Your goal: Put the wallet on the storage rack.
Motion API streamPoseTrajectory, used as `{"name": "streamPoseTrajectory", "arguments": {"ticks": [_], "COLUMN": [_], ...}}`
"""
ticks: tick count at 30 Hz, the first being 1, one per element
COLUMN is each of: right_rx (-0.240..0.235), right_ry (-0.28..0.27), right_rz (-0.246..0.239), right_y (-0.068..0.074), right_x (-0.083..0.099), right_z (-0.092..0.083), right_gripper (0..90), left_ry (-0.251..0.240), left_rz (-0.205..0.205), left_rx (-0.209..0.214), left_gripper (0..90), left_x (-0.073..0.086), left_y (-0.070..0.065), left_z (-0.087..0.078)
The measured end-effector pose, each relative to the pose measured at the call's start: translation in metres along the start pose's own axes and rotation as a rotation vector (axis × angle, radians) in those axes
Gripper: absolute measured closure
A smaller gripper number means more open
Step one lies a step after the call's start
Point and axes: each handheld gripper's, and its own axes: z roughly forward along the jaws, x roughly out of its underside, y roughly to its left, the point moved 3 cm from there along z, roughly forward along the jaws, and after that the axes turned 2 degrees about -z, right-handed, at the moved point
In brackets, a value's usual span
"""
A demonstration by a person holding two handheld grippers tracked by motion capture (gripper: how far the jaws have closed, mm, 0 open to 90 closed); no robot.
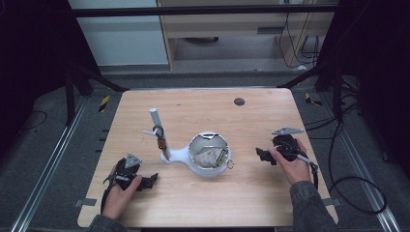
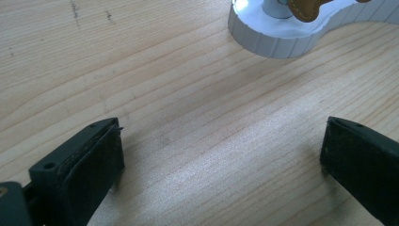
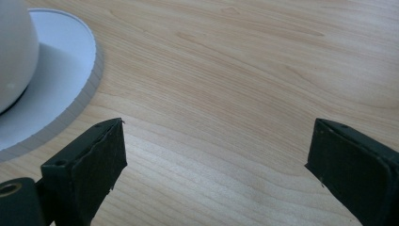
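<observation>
The white stand (image 1: 193,157) is sitting at the middle of the wooden table (image 1: 251,193), its round bowl end (image 1: 209,154) cradling a crumpled pale cloth or pouch with a small metal ring hanging at the bowl's near right edge, and its narrow end carrying a tilted white post (image 1: 158,130) with brown and dark pieces clipped along it; the wide flat base seems to be what is keeping the leaning post from tipping. The left gripper (image 1: 150,181) is resting on the table near the stand, toward the person's side and left of the post end, jaws spread wide with nothing between them, pointing at the ribbed base rim (image 2: 277,44). The right gripper (image 1: 263,155) is lying to the right of the bowl end, equally wide open and empty, facing the base (image 3: 61,70). Both appear poised to approach the stand from opposite sides. No brand, label or writing is readable anywhere.
</observation>
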Motion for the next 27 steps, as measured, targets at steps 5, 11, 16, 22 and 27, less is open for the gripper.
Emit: {"name": "streamPoseTrajectory", "arguments": {"ticks": [5,11,16,22,27], "right_rx": [-0.001,-0.002,0.007,0.01,0.018], "right_ry": [0.007,0.019,0.023,0.025,0.021], "right_rz": [0.025,0.041,0.052,0.064,0.078], "right_y": [-0.003,-0.006,-0.005,-0.006,-0.009], "right_x": [0.006,0.013,0.018,0.022,0.024], "right_z": [0.003,0.009,0.014,0.018,0.019], "right_gripper": [5.0,4.7,5.0,4.9,4.7], "left_ry": [0.0,0.0,0.0,0.0,0.0], "left_rz": [0.0,0.0,0.0,0.0,0.0], "left_rx": [0.0,0.0,0.0,0.0,0.0], "left_gripper": [0.0,0.0,0.0,0.0,0.0], "left_x": [0.0,0.0,0.0,0.0,0.0], "left_y": [0.0,0.0,0.0,0.0,0.0], "left_z": [0.0,0.0,0.0,0.0,0.0]}}
